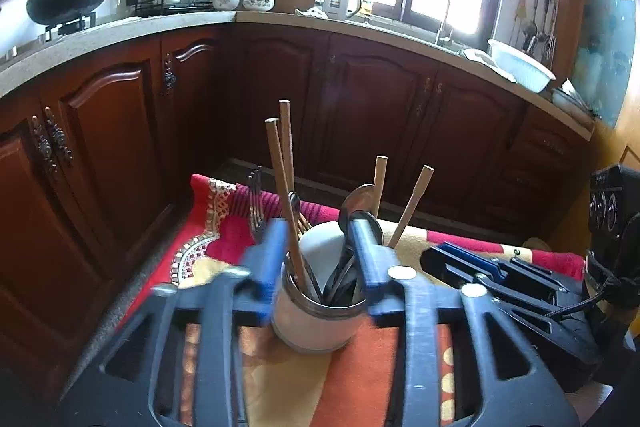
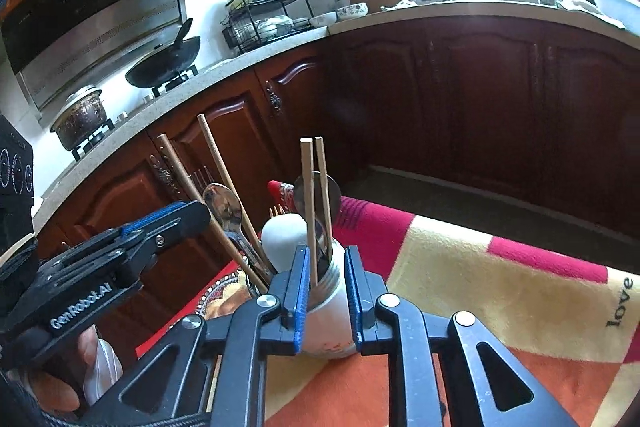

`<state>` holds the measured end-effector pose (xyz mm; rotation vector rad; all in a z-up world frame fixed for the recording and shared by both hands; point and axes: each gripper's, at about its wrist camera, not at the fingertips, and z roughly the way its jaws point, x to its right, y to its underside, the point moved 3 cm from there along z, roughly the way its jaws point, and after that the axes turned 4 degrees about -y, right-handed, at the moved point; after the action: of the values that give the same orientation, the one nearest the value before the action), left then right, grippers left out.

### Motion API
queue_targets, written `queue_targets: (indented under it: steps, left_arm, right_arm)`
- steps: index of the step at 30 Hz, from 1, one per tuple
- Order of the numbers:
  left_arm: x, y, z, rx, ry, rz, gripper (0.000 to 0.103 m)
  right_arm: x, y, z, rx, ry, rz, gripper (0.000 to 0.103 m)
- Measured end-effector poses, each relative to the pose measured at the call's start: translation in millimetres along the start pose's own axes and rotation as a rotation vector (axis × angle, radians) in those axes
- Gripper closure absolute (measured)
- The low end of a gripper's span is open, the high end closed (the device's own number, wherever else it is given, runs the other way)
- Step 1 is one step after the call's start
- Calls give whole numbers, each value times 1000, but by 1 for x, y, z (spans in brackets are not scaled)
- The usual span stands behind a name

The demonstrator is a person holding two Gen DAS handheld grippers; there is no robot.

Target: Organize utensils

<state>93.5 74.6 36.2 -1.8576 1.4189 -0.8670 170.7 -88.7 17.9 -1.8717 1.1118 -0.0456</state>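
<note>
Partly hidden behind the blue pads of both tongs, the utensil holder [image 1: 316, 319], a white round pot, stands on the patterned cloth [image 2: 500, 291] that covers the desk. In the left wrist view its lower wall shows, but its sides are cut by the fingers [image 1: 370, 259] and the whole near frame is smeared with blur. The left tongs [image 1: 320, 255] stand spread, one pad on either side of the pot's mouth, and no pad presses on anything that can be made out. A dark wooden chopstick pair [image 1: 282, 183] leans out of the pot just beside the left pad; whether it touches that pad cannot be told. Spoons [image 1: 362, 203] and a bundle of forks [image 1: 256, 203] are dark against the cupboards and hard to separate.

In the right wrist view the right tongs [image 2: 328, 287] are slightly parted, with two pale chopsticks [image 2: 314, 203] rising between the pads; the nearer stick runs close along the left pad, yet contact is not clear. The chopsticks' lower ends vanish into the pot. A white rounded thing [image 2: 286, 239] in the pot is half covered by handles. The other tool enters from the left edge, held by a hand [image 2: 52, 383] that is mostly out of frame.

To the right of the pot the cloth lies open up to its far edge, beyond which the floor drops away before the brown cabinets [image 2: 480, 99]. Left of the pot the cloth's edge is near.
</note>
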Motion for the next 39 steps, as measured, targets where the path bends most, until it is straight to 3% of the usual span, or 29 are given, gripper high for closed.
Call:
queue_targets:
  steps: [4,7,17,39]
  left_arm:
    - [-4,-1,-10,9,-6,-11,46]
    - [-5,-2,-18,21,-11,-20,41]
    - [-10,6,-38,12,-53,-36,40]
    - [-8,29,-62,-8,-145,0,40]
  right_arm:
    - [1,2,-8,-4,21,4,84]
    - [-1,4,-17,-3,34,7,82]
    - [-28,6,-35,4,105,-57,70]
    - [-37,13,-57,13,180,-62,62]
